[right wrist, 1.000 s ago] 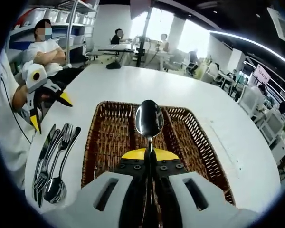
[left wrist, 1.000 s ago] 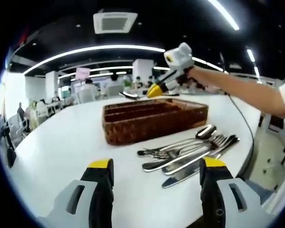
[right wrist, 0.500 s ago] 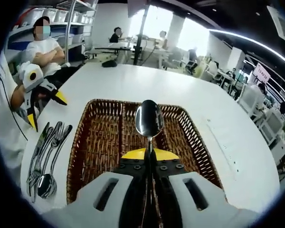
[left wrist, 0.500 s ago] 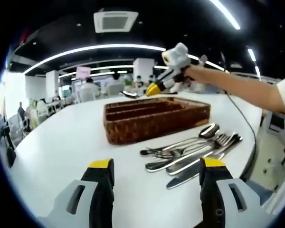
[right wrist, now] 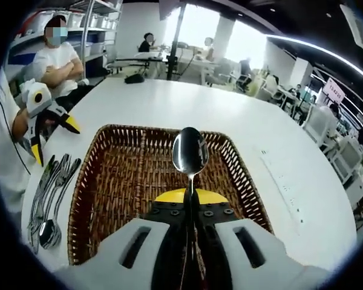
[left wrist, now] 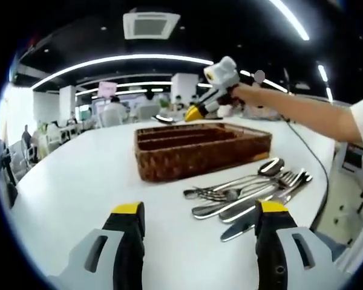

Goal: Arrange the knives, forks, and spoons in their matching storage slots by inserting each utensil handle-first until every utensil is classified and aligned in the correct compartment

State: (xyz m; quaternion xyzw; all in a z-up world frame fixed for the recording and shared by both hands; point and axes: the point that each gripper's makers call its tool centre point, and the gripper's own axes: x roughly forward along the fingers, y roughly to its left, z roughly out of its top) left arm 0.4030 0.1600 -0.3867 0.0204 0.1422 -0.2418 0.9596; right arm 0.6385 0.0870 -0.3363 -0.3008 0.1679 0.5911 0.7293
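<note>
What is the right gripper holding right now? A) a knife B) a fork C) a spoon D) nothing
C: in the right gripper view the right gripper is shut on a spoon, whose bowl points up over the wicker tray; the left gripper stands open with nothing between its jaws.

white table [left wrist: 78, 181] | ceiling light strips [left wrist: 115, 60] | bright windows [right wrist: 196, 24] | perhaps shelving [right wrist: 103, 27]
</note>
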